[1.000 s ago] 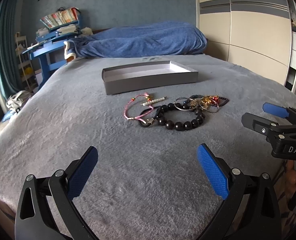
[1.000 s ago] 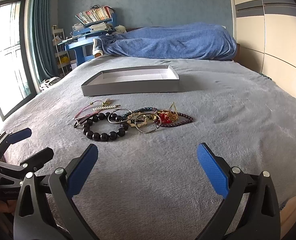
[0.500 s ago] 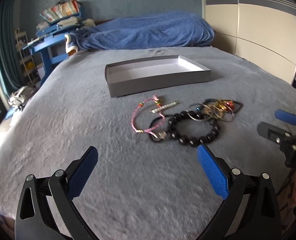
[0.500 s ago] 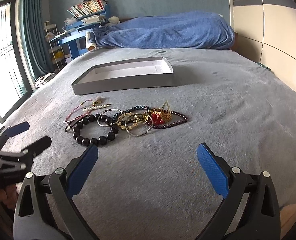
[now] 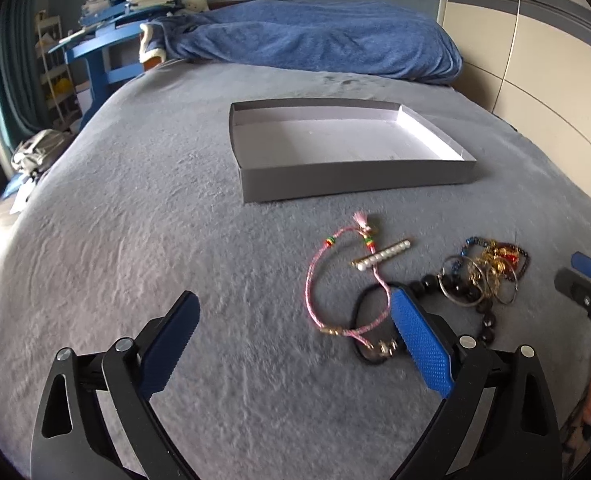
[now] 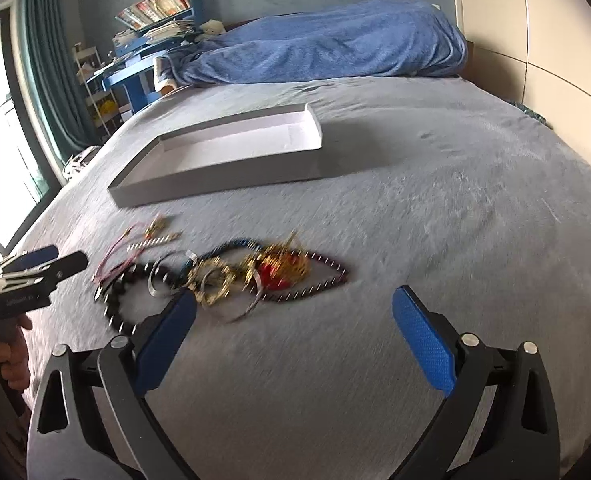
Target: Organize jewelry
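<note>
Looking down my left gripper (image 5: 293, 334), I see its blue pads spread wide with nothing pinched; only grey bedspread (image 5: 135, 208) lies in the gap between them, and the right-hand pad stands in front of part of the jewelry. My right gripper (image 6: 293, 334) is also spread, its jaws just starting to close, and nothing sits between them either (bare blanket there too).

Everything to be sorted lies loose on the bedspread, in front of the grey tray (image 5: 355, 178), which is shallow, white inside and holds nothing I can make out. Nearest the tray is a pink cord bracelet (image 5: 309, 292) with a small tassel, and a short bar of pearls (image 5: 383, 258) lies across its upper end. A thin black loop (image 5: 361, 312) overlaps the cord's lower end, with a small metal charm at its bottom. Beside these, toward my right hand, runs a black bead bracelet (image 5: 461, 290), partly hidden behind my left pad. Touching it is a tangle of silver rings and gold chain (image 5: 491, 272) with red and dark blue beads mixed in; in the right wrist view this pile (image 6: 255, 276) is smeared by motion, ringed on its far side by a dark purple bead strand (image 6: 327, 280).

Each gripper shows at the edge of the other's view, well apart from the pile. A blue blanket (image 6: 327, 52) is heaped at the far end of the bed.
</note>
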{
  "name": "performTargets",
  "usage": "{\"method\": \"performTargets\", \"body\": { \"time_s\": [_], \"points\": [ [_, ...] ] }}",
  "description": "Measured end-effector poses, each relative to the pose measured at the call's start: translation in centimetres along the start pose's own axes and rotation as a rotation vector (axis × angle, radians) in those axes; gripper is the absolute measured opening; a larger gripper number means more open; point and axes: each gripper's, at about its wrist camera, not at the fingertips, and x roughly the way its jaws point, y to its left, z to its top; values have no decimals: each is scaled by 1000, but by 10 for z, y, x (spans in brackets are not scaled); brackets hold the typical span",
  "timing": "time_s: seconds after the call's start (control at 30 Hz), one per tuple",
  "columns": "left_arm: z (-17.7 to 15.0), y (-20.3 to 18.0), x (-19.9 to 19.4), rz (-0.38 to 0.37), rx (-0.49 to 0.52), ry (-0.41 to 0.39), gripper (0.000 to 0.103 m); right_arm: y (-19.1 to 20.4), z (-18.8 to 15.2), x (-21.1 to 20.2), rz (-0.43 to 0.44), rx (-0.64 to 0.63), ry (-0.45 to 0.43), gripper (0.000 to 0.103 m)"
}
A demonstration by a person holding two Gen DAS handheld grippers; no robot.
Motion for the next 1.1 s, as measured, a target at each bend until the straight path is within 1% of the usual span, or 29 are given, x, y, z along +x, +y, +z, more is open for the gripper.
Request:
{"method": "performTargets", "body": {
  "time_s": [0.07,0.17,0.27,0.33,0.4,0.43,0.57,0.6,0.67,0.7,0.73,0.77,0.8,0.83,0.97,1.1],
  "points": [
    [2,3,2,1,4,4,96,-5,6,9,8,16,14,80],
    [4,6,5,-6,10,7,95,-7,14,25,34,28,54,74],
    [7,8,9,-22,12,15,87,-3,19,38,50,13,70,73],
    [11,10,16,-36,17,31,77,-1,21,45,52,10,80,73],
    [16,9,22,-51,24,43,72,-1,23,51,56,15,89,72],
    [19,9,26,-58,29,48,70,-1,23,54,57,18,97,69],
    [26,4,42,-85,56,86,66,-2,19,61,65,31,119,53],
    [27,3,47,-93,63,100,63,-4,20,61,66,36,117,50],
    [28,0,56,-99,70,122,54,-6,20,61,75,46,115,34],
    [28,-1,60,-99,78,137,40,-6,19,61,81,48,115,30],
    [27,-3,62,-91,88,142,21,-7,19,60,90,51,114,26],
    [27,-5,63,-88,100,143,13,-7,19,60,95,53,111,24],
    [27,-5,62,-91,102,141,3,-7,19,58,98,56,104,23],
    [27,-5,60,-96,102,134,3,-8,19,56,104,61,98,19],
    [31,-6,46,-116,104,100,3,-9,21,48,125,81,71,18],
    [43,-7,22,-147,110,47,3,-9,29,36,139,84,36,17]
  ]
}}
